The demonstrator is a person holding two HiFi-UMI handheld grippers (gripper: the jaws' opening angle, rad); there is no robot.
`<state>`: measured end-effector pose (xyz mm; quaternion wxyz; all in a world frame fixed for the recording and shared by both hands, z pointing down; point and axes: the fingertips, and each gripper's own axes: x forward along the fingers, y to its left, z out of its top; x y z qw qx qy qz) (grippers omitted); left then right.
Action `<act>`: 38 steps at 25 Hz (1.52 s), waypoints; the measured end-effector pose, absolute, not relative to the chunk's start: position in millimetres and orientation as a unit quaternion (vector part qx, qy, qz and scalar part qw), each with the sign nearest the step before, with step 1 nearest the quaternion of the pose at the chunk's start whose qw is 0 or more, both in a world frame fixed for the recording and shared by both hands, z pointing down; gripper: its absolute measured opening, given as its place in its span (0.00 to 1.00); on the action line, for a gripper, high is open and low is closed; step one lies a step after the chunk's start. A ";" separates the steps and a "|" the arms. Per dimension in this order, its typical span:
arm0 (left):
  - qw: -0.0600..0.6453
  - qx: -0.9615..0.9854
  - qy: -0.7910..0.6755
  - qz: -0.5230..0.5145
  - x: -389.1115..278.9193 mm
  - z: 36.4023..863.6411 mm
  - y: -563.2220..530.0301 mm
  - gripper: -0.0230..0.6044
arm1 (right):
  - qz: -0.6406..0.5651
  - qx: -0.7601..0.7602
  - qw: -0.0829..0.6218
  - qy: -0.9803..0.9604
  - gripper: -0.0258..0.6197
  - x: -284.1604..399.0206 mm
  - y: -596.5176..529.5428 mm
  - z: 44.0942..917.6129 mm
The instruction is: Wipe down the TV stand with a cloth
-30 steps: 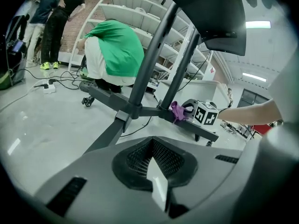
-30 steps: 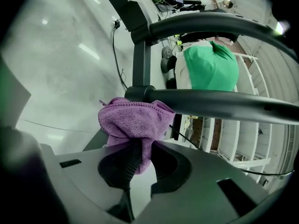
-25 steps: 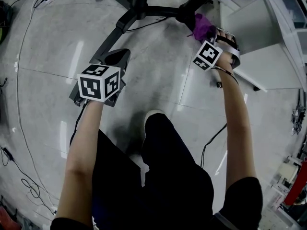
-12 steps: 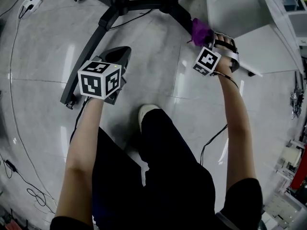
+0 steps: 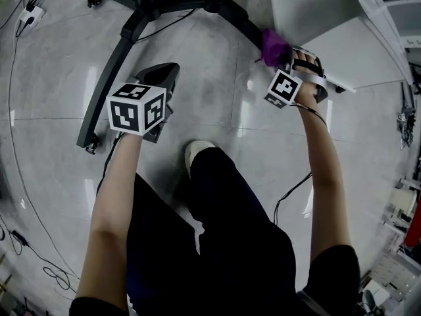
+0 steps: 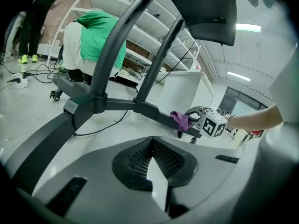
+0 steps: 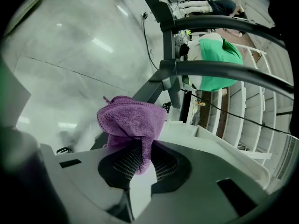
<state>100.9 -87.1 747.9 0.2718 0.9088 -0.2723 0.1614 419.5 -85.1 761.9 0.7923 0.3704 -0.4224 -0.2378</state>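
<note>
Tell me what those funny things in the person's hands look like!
Both are chunky grey plastic shells. The left gripper and the right gripper each carry a white cube printed with black square patterns. Inside the jaws sit dark mesh pads. A thin black cable trails from the right one. The person wears short black sleeves.

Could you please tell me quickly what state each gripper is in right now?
Left gripper: closed, with nothing between its jaws.
Right gripper: closed on the purple cloth.
</note>
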 end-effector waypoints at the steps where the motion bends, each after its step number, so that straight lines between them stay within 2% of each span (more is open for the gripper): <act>1: 0.272 0.909 -0.271 0.162 102.6 747.9 -86.7 0.05 | -0.236 0.370 0.793 -0.421 0.15 422.2 -81.9 762.3; 20: 0.278 0.912 -0.253 0.164 114.8 754.1 -82.0 0.05 | -0.206 0.365 0.815 -0.401 0.15 460.5 -17.3 767.1; 38: 0.274 0.911 -0.257 0.171 102.3 755.4 -83.8 0.05 | -0.133 0.423 0.802 -0.400 0.14 492.8 34.9 770.0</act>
